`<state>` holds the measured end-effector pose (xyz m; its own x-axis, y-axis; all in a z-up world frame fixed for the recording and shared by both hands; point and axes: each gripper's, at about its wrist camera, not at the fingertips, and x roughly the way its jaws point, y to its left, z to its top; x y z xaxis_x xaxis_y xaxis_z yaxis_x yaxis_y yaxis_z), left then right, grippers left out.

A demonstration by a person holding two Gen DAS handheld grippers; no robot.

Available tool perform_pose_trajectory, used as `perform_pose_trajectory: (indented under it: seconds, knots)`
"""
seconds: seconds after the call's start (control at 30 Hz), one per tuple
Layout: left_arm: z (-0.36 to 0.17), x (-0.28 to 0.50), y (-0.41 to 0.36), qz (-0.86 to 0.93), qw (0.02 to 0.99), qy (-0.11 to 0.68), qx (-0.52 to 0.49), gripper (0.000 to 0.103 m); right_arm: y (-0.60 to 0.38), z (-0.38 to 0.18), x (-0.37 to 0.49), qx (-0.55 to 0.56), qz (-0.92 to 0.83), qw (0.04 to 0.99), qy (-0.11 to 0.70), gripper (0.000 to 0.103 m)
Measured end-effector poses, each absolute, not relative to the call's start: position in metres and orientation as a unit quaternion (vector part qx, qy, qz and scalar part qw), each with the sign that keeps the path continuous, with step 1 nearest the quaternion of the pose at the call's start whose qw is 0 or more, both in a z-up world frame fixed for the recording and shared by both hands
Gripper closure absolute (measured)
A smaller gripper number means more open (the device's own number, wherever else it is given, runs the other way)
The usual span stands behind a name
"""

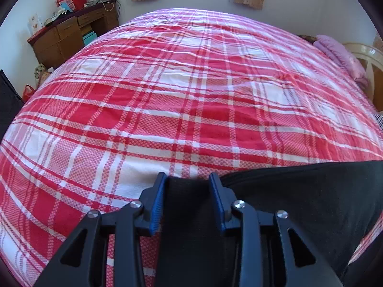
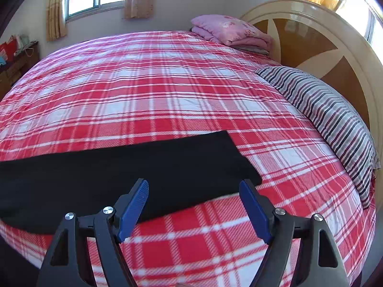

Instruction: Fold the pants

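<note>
- Black pants (image 2: 124, 167) lie flat on the red-and-white plaid bedspread (image 2: 167, 91), near the near edge of the bed; the fabric runs off the left edge of the right wrist view, so their full length is not seen.
- In the right wrist view one squared end of the pants sits toward the right, with plaid showing beyond it. Whether that end is waistband or cuff cannot be told: the cloth is too dark to show seams.
- Left gripper (image 1: 188, 178): jaws partway closed, with a strip of the black pants (image 1: 299, 191) rising between the blue pads (image 1: 156, 205). Fabric fills the gap. Whether the pads actually press on it cannot be told; the contact edges are lost in the black.
- From the left wrist view the pants spread off to the right and are cut by the lower right rim of the lens.
- Right gripper (image 2: 194, 184): jaws wide apart, nothing between the pads. It hovers over the near edge of the pants; the left fingertip overlaps black cloth, the right fingertip sits by the corner. Touching or just above: cannot tell.
- Striped pillow (image 2: 330, 119) lies along the headboard (image 2: 311, 35), well apart from the pants; its lower end is cut off by the lens.
- Folded pink blanket (image 2: 229, 31) sits at the far corner of the bed.
- Cluttered wooden desk (image 1: 71, 33) stands beside the far left of the bed; items on it are too small to name.
</note>
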<state>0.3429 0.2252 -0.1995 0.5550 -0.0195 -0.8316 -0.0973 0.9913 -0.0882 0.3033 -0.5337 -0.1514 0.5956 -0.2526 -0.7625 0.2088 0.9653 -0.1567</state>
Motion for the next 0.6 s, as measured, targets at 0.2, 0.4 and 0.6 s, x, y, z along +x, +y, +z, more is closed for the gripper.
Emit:
perform_pose_trajectory:
  seconds: [0.2, 0.4, 0.6]
  knots:
    - [-0.202, 0.34, 0.24, -0.009, 0.88, 0.46, -0.115, 0.075, -0.566, -0.164, 0.341, -0.011, -0.149, 0.878, 0.455, 0.034]
    - [-0.201, 0.348, 0.231, 0.009, 0.881, 0.464, -0.09, 0.078, -0.604, -0.165, 0.368, 0.003, -0.165, 0.875, 0.456, 0.034]
    - [-0.204, 0.353, 0.225, 0.016, 0.884, 0.463, -0.064, 0.083, -0.634, -0.18, 0.399, 0.034, -0.149, 0.864, 0.48, 0.034]
